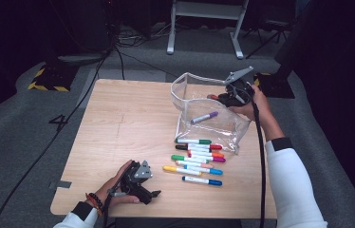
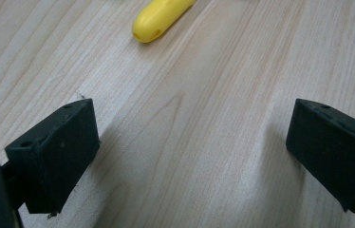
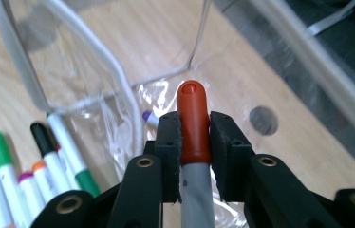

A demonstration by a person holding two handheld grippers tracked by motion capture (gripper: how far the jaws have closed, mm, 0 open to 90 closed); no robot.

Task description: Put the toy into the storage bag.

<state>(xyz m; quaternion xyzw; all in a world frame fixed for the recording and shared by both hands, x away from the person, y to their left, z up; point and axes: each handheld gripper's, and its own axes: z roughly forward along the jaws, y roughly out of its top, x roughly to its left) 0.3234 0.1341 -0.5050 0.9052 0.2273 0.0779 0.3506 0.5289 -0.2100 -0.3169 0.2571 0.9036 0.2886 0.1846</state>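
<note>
Your right gripper (image 3: 195, 142) clamped a glossy red-capped grey marker (image 3: 193, 118) over the crinkled clear plastic pouch (image 1: 204, 102), your left gripper (image 2: 190, 147) gaped on grained wooden table (image 2: 204, 71).

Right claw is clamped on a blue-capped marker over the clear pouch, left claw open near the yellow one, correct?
Not quite: the marker in the right claw has a red cap, as the right gripper view shows. The clear pouch and open left claw are as you said.

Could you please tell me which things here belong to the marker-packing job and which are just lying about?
In the job: red-capped marker in the right gripper, clear pouch, purple marker inside, loose markers.
Lying about: floor cables, metal stand.
</note>
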